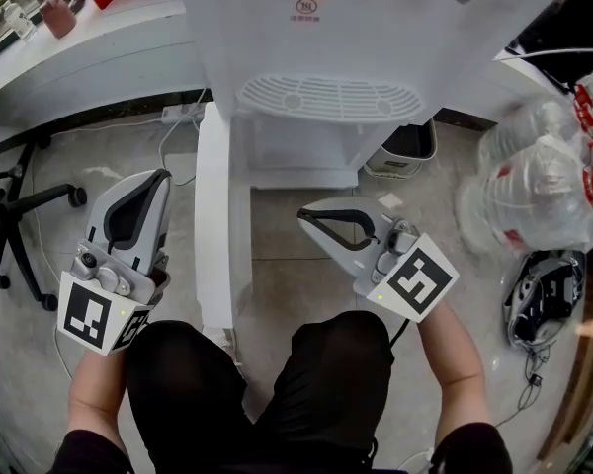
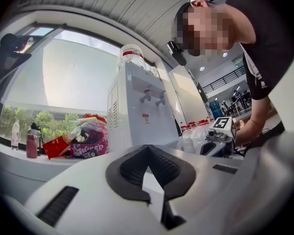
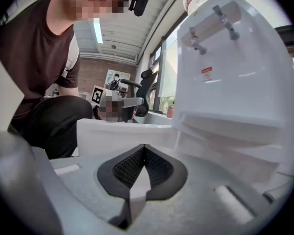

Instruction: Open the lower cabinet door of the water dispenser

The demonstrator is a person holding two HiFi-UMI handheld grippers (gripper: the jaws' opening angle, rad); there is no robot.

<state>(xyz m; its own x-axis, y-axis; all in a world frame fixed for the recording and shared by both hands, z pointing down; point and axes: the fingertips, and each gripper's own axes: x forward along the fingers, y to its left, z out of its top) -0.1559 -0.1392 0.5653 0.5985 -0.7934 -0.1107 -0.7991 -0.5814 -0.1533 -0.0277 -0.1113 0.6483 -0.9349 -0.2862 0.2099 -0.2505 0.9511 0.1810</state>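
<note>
The water dispenser (image 1: 376, 28) is being shown standing on the tiled floor (image 1: 272, 275) straight ahead of the crouching person, with its white drip grille (image 1: 326, 97) turned toward them. Its lower cabinet door (image 1: 214, 215) is being seen already swung wide. In the head view it is edge-on, reaching from the dispenser's left corner toward the person's knees. The cabinet opening (image 1: 306, 151) under the grille is being left exposed.

The left tongs (image 1: 156, 176) are being held just left of the open door and apart from it. Their jaws are being kept together with nothing between them. The right tongs (image 1: 304, 212) are being held just right of the door, in front of the opening, with the jaws likewise pressed together on nothing. In the right gripper view the door's white panel is being shown close beyond the tips; whether it is being touched cannot be told.

An office chair (image 1: 15, 205) is being seen at the far left below a white tabletop (image 1: 99, 42). A small bin (image 1: 412, 146) is being seen beside the dispenser's right foot. Clear water bottles (image 1: 534, 181) are being seen piled at the right.
</note>
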